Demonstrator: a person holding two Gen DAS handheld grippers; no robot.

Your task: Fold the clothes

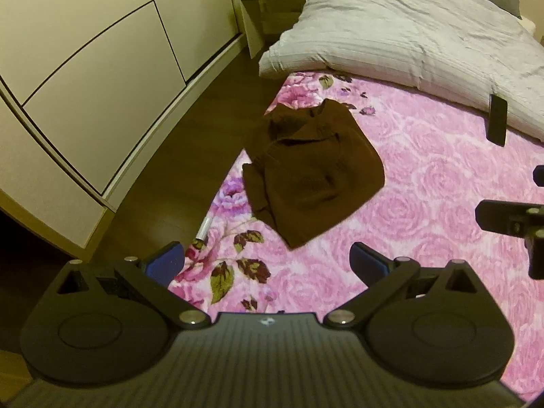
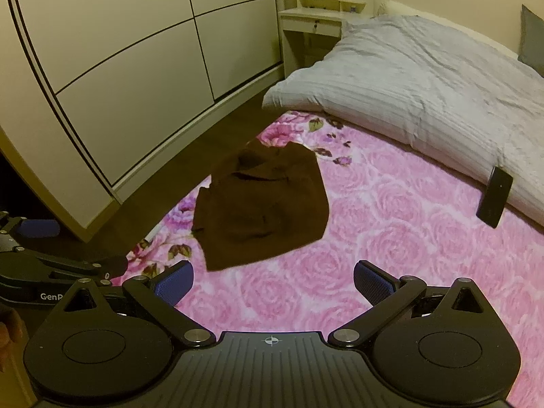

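Sweater, brown, folded into a rough square, lies on pink floral blanket near the bed's left edge, by the floor side. Left gripper jaws spread wide, holding nothing, hovering short of the sweater. Right gripper jaws likewise spread, empty, apart from the sweater. Grey duvet bunched at far end; black phone leans at its edge. Wardrobe left.
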